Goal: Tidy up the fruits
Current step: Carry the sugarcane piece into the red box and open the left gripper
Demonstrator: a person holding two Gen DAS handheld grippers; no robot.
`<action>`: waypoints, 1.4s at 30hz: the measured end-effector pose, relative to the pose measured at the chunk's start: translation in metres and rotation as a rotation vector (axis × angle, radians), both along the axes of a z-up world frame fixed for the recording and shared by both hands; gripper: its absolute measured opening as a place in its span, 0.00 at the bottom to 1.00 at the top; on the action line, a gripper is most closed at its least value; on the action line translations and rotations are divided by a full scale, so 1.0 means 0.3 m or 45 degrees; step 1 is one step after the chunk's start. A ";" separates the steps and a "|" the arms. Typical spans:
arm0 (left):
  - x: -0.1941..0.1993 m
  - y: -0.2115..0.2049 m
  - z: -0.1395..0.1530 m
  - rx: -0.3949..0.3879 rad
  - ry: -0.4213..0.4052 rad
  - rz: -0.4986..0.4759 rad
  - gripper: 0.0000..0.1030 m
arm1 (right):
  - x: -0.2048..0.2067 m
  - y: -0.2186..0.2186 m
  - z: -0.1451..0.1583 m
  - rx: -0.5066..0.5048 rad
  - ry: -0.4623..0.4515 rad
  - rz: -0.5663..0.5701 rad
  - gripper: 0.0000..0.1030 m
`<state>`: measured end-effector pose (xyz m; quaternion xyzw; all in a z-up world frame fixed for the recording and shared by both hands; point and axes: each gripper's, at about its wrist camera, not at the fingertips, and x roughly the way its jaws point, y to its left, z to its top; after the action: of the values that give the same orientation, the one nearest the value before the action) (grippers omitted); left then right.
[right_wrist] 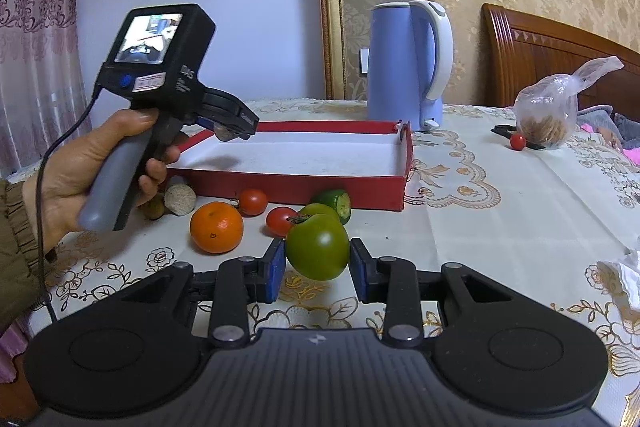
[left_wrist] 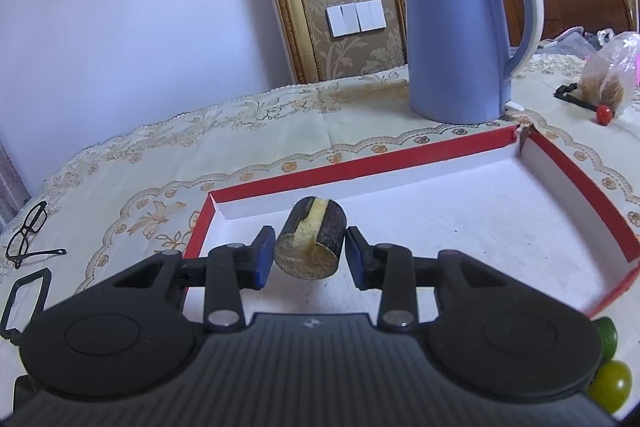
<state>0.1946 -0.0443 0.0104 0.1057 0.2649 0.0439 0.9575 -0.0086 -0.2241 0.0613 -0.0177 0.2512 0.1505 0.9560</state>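
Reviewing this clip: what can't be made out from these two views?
- Left wrist view: whether the left claw pinches the sugarcane piece or has let go; small gaps show beside the pads.
- Left wrist view: green fruits at lower right, cut off by the claw body.
- Right wrist view: bag contents, blurred by plastic.
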 end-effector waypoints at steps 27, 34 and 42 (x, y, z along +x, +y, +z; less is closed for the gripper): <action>-0.013 0.017 -0.006 0.017 -0.006 0.038 0.53 | -0.004 0.019 -0.003 -0.008 0.000 0.016 0.32; -0.061 0.022 0.007 0.014 -0.042 0.034 0.72 | 0.001 0.031 -0.001 -0.016 -0.002 0.025 0.32; -0.152 0.051 0.031 -0.012 -0.112 0.048 0.97 | 0.002 0.042 0.004 -0.021 -0.007 0.031 0.32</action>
<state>0.1489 -0.0291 0.0195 0.0940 0.2246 0.0655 0.9677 -0.0079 -0.2114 0.0624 -0.0292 0.2495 0.1599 0.9546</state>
